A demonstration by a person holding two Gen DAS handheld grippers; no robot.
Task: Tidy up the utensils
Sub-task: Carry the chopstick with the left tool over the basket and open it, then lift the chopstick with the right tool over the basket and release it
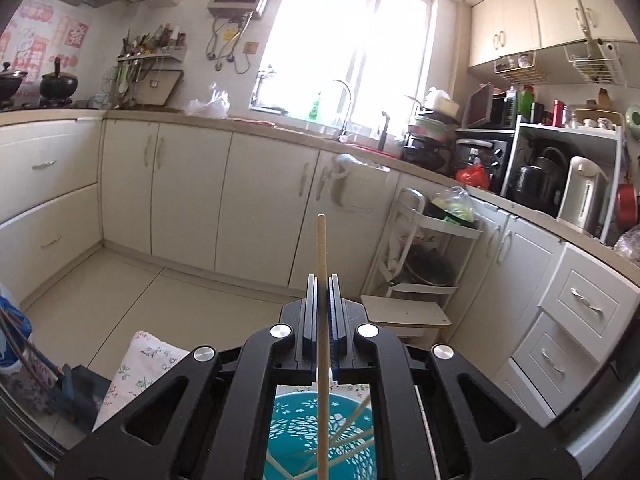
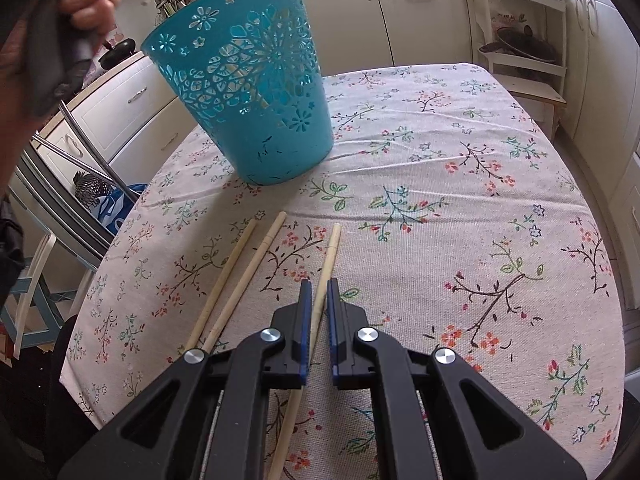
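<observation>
Chopsticks: three on counter [image 2: 440, 208] near one teal basket [image 2: 248, 92]; right claw [image 2: 319, 312] pinches one chopstick [image 2: 326, 276], left claw [image 1: 321, 308] pinches another chopstick [image 1: 321, 256].

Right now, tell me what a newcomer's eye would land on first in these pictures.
The teal cut-out basket stands out first, at the far left of the floral tablecloth, with chopsticks already inside. Next, the left gripper is shut on one chopstick raised above the basket. Nearer, the right gripper clamps another chopstick on the cloth, with two loose chopsticks lying to its left.
</observation>
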